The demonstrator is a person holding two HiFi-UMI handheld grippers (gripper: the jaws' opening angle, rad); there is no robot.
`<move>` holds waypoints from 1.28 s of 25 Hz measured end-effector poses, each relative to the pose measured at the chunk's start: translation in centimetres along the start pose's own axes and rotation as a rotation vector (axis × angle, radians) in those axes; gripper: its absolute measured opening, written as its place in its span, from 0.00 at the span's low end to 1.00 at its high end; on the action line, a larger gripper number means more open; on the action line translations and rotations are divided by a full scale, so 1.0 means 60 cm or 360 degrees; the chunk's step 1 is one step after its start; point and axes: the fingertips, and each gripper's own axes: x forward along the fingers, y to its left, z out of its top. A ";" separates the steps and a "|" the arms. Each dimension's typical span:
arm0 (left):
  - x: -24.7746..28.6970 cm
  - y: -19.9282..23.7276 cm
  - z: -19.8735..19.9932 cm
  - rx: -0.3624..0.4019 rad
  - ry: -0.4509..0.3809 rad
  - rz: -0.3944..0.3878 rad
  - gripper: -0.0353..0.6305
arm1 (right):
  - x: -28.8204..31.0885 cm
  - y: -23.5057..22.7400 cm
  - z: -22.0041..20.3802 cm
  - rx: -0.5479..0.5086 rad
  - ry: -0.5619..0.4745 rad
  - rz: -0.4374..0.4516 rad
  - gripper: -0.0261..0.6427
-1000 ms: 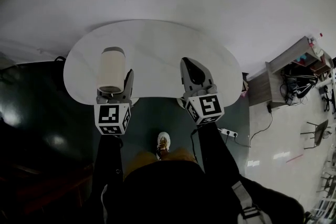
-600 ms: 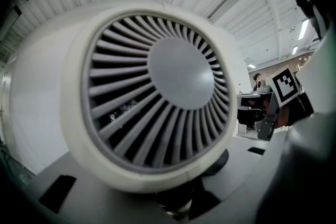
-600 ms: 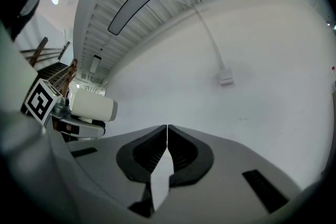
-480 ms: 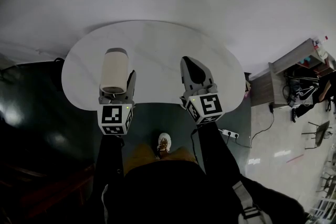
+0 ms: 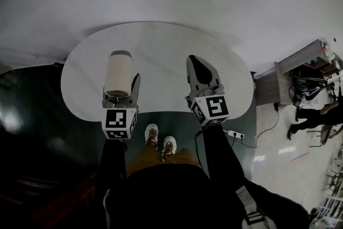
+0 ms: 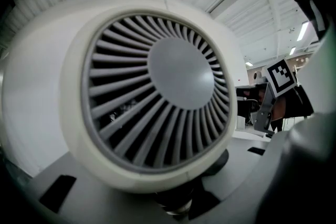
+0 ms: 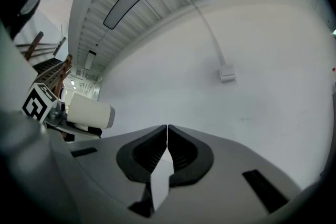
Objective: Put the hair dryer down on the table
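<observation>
- White wall at the far side, dark shiny floor all around, and a pale oval table (image 5: 161, 45) right in front of the person.
- What's changed: over the last second the person has stepped in. Both shoes (image 5: 161, 139) now show below the table's near edge, where only one did before, and the tabletop reaches further under both grippers.
- The grippers themselves have barely shifted in the head view, so I'd say this is the approach, not the lowering yet.
- For the task, that puts the hair dryer (image 5: 118, 72) properly over the table, so it looks ready to come down.
- The left gripper (image 5: 126, 91) is clamped on the hair dryer. A dark stub under the barrel, probably the handle, sits between its jaws.
- The dryer hangs over the near left part of the table. It seems to be off the surface, though I can't tell how high.
- Its barrel runs near to far. The nozzle end points away toward the far wall, and the finned back grille stares straight into the left gripper view.
- The right gripper (image 5: 197, 60) is over the near right part of the table. Its jaws are pressed together with nothing in them.
</observation>
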 end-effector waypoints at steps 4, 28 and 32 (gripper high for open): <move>0.036 0.032 -0.016 0.0025 0.0036 -0.0034 0.35 | 0.038 -0.011 -0.007 -0.0005 0.0016 -0.0067 0.08; 0.204 0.027 -0.200 0.0632 0.0572 -0.0360 0.35 | 0.097 -0.009 -0.053 -0.0095 0.0183 -0.0241 0.08; 0.225 -0.004 -0.233 0.0611 0.0632 -0.0469 0.35 | 0.089 -0.021 -0.055 -0.0097 0.0191 -0.0275 0.08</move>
